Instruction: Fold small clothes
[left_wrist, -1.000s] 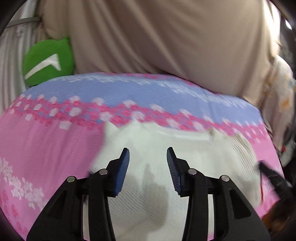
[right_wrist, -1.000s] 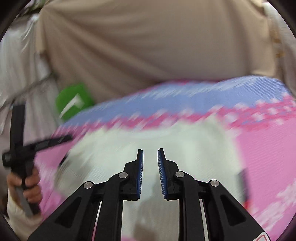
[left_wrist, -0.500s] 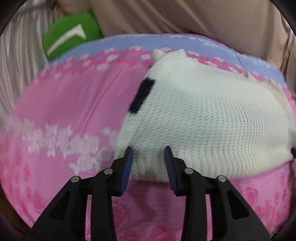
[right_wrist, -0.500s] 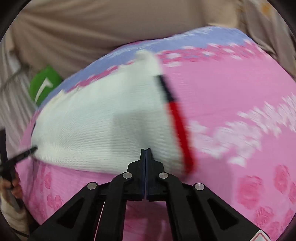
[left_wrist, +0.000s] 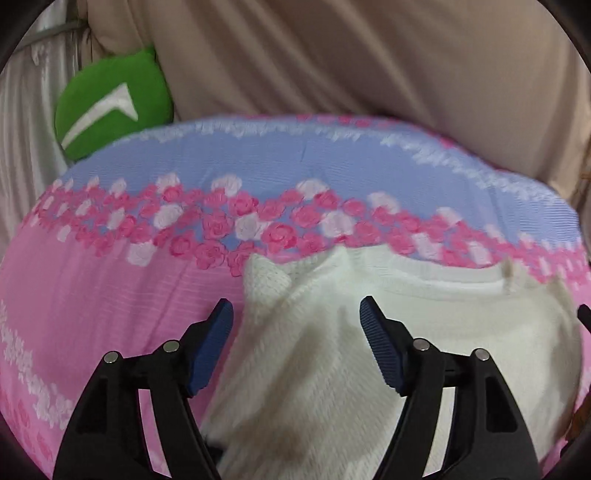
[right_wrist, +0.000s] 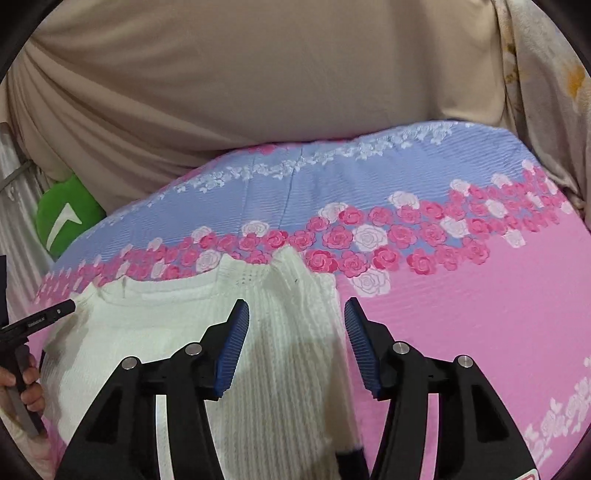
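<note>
Ribbed white knit sweater (right_wrist: 291, 354) rumpled on rose-printed sheet (right_wrist: 461, 306) — left gripper (left_wrist: 297, 325) and right gripper (right_wrist: 295, 325) angled down, jaws opening, unclamped around the knit.

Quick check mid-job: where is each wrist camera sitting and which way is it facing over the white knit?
Left wrist: on the left gripper, angled down at the white knit's left edge; its own jaws are opening, knit between them.
Right wrist: on the right gripper, angled down at the knit's right edge; jaws opening, the left hand at frame left.
Shared: knit, rose bedsheet, green cushion, beige drape.
</note>
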